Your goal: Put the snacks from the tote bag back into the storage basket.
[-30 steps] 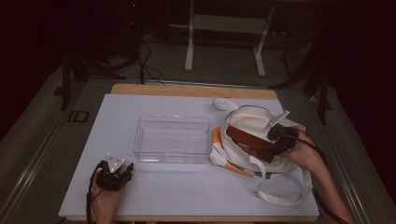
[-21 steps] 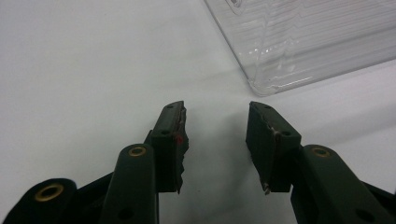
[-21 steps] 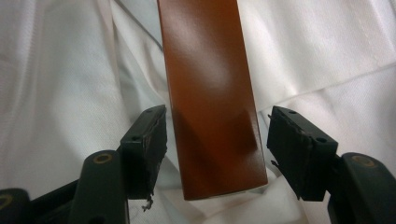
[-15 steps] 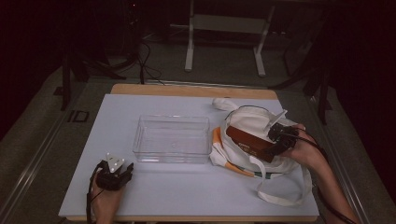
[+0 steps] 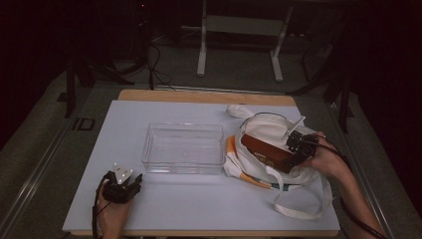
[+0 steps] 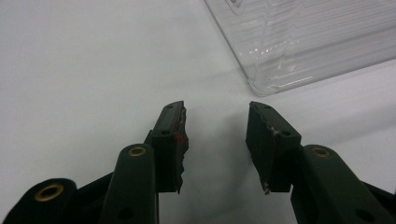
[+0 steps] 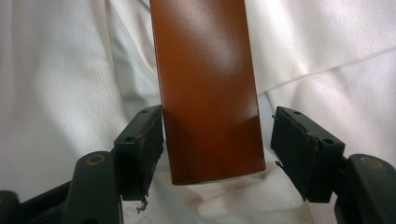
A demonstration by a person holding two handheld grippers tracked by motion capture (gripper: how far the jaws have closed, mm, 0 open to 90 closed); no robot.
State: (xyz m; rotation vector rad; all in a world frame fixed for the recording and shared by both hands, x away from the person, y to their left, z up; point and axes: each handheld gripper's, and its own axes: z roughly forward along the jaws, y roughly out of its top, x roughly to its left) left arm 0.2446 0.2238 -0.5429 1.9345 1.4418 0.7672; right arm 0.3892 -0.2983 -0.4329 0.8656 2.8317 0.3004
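right hand-held gripper [image 7: 217,140]: jaws apart, straddling brown box [image 7: 205,84] end, prob to grip it
box: in white bag [image 5: 278,149]
left hand-held gripper [image 6: 215,144]: open, idle on tabletop [image 5: 199,199] nr clear tray [image 5: 183,148]

The left black two-jaw handheld gripper [image 6: 215,144] has blocky matte black jaws with small recessed screw holes, brass-coloured rivets at the arm pivots, a chipped, ragged pad edge and a fleck of red on its left jaw. The right black two-jaw handheld gripper [image 7: 217,154] is built alike, with brass rivets and frayed pad corners. In the high view each carries a pale three-cornered plate on top and trails a dark cable along a bare, sleeveless forearm
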